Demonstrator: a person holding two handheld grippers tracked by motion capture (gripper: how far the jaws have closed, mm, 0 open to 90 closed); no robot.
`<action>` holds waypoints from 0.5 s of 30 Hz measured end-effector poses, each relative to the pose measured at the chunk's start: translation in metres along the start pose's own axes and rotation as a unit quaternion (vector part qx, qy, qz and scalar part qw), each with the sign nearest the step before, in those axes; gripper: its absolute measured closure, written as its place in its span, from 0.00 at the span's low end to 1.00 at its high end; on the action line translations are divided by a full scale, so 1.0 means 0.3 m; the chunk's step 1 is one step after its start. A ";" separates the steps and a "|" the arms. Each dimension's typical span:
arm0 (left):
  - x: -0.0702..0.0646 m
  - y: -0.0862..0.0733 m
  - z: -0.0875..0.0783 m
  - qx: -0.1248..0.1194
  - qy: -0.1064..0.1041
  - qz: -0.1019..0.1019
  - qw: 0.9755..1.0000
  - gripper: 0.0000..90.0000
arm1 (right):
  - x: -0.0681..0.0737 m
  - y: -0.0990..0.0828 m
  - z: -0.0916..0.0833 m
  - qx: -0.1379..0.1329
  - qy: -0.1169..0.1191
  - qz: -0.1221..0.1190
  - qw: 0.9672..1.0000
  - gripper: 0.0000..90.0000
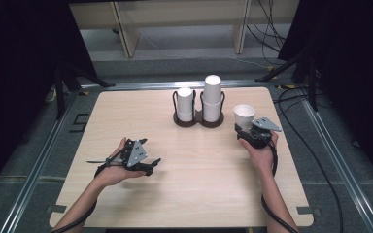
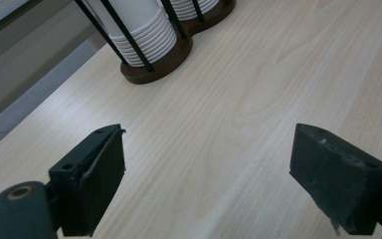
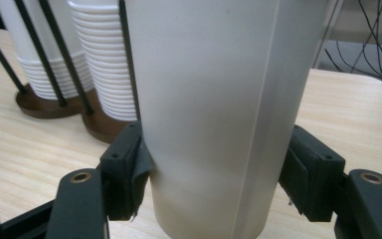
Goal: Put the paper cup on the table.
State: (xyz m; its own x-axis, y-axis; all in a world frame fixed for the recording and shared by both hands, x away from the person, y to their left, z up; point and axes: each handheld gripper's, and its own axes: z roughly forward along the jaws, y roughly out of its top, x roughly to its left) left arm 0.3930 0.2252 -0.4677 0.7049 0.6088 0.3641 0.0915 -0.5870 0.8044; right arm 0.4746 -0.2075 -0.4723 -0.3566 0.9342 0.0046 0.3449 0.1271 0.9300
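White cup (image 1: 244,116), pale woodgrain table (image 1: 199,189)

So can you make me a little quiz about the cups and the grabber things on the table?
1. True or false: the right gripper is shut on a white cup.
2. How many cup stacks stand in the dark holder? A) one B) two C) four
3. Fill in: the left gripper has its jaws ____ over the wooden table.

Key: 1 true; 2 B; 3 open.
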 end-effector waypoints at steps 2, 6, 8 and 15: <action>-0.002 -0.006 0.000 -0.008 0.004 -0.012 1.000 0.15 | -0.002 0.001 0.010 0.005 0.001 0.013 1.000 0.39; 0.005 -0.015 -0.004 -0.005 0.006 -0.019 1.000 0.15 | -0.011 0.004 0.023 0.018 -0.004 0.020 1.000 0.39; 0.005 -0.021 -0.005 -0.006 0.009 -0.024 1.000 0.15 | -0.016 0.004 0.027 0.023 -0.006 0.020 1.000 0.39; 0.000 -0.039 -0.005 -0.006 0.004 -0.037 0.999 0.15 | -0.029 0.003 0.045 0.040 -0.018 0.019 0.999 0.39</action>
State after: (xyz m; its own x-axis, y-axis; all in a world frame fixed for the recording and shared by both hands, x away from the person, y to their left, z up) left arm 0.3910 0.2327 -0.4763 0.6907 0.6549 0.3066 0.1346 -0.5330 0.8353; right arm 0.4897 -0.2111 -0.4763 -0.3101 0.9504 0.0250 0.4266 0.1156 0.8970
